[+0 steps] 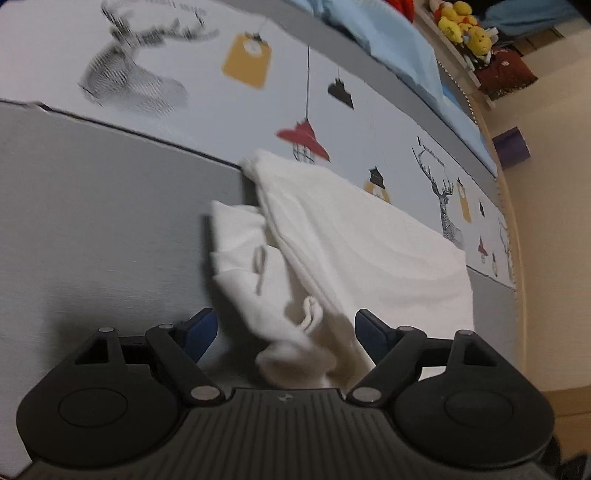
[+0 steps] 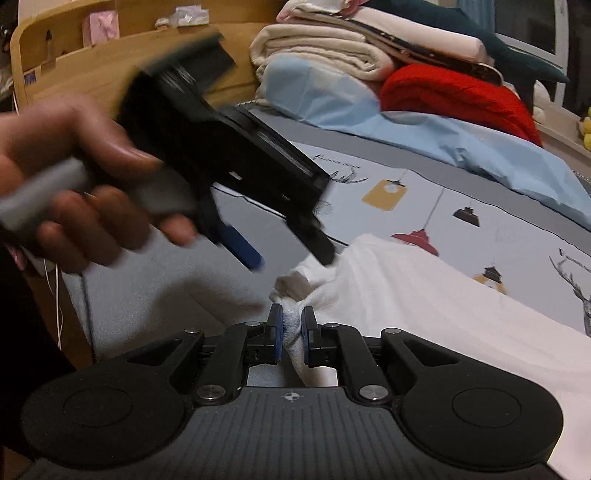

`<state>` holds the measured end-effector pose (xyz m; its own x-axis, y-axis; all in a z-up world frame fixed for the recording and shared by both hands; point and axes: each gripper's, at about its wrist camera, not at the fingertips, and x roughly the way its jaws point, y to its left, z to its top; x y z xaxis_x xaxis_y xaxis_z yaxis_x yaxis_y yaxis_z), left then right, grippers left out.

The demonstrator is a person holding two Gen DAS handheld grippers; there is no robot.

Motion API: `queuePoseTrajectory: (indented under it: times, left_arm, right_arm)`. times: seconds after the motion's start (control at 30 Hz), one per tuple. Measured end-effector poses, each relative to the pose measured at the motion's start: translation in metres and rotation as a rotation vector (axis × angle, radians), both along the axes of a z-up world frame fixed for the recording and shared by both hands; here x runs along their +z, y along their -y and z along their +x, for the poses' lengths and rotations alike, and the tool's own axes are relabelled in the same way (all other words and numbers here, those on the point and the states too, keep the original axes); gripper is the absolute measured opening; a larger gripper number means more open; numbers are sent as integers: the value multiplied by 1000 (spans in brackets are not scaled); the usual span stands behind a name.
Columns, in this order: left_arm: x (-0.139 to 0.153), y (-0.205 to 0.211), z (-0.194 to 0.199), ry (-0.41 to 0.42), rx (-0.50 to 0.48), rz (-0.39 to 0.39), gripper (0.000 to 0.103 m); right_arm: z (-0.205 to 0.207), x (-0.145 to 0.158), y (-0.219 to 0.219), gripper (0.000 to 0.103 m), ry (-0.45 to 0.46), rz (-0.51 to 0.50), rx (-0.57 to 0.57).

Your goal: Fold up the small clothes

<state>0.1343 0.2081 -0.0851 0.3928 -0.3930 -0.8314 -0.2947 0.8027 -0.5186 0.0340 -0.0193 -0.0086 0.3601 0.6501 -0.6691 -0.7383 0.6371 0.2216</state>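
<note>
Bed: we see the white garment spread on a grey bedsheet printed with deer and hanging lamps.
Containers: we spot no box or basket holding anything; a wooden shelf past the bed carries yellow plush toys.
Pile at the bedhead: we see folded cream blankets stacked above a red blanket and a light blue cover.
Left gripper: we have it wide apart, blue pads clear of the cloth, a bunched corner with a white drawstring lying loose between them.
Right gripper: we see it pinched narrow on a bunched fold of the white garment, cloth pressed between both blue pads.
Left hand: in the right wrist view we catch it gripping the grey handle, blurred, its tool angled down over the bunched end.
Garment axis: in the left wrist view we read the long side running from the tongs up and right across the bed.
Garment end: the crumpled, gathered end points toward both tongs; the flat part lies away from them.
</note>
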Motion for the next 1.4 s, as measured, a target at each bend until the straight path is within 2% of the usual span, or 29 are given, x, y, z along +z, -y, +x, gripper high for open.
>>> queuePoseTrajectory:
  times: [0.27, 0.47, 0.5, 0.57, 0.6, 0.63, 0.73, 0.87, 0.93, 1.03, 1.1, 1.23, 1.4]
  left_arm:
    - [-40, 26, 29, -119, -54, -29, 86]
    - [-46, 27, 33, -105, -40, -85, 83]
    - [-45, 26, 33, -97, -35, -96, 79]
    - [-44, 24, 32, -79, -30, -103, 62]
    - [-43, 23, 31, -71, -36, -93, 41]
    - [-42, 22, 30, -65, -48, -91, 28]
    - [-28, 16, 24, -25, -68, -72, 19]
    - [7, -9, 8, 65, 1, -36, 17]
    - [26, -18, -1, 109, 24, 8, 17]
    - [44, -18, -9, 129, 33, 57, 17]
    - [51, -7, -9, 129, 8, 104, 17]
    - [65, 23, -3, 173, -45, 133, 17]
    - [84, 91, 15, 262, -151, 121, 17]
  right_arm:
    - [2, 10, 24, 10, -16, 46, -4]
    - [4, 12, 22, 10, -23, 55, 3]
    - [3, 11, 20, 10, -25, 56, 5]
    - [1, 12, 15, 10, -25, 56, 12]
    - [0, 12, 12, 10, -22, 56, 16]
    - [-1, 13, 9, 10, -19, 56, 18]
    - [-2, 15, 2, 10, -25, 71, 19]
    - [-5, 30, -6, 10, -2, 142, 29]
    - [-5, 39, -8, 10, 2, 189, 20]
    - [0, 46, -2, 10, -46, 256, -30]
    - [3, 46, 7, 10, -83, 275, -70]
    - [7, 40, 38, 9, -133, 271, -169]
    - [4, 38, 95, 9, -87, 230, -294]
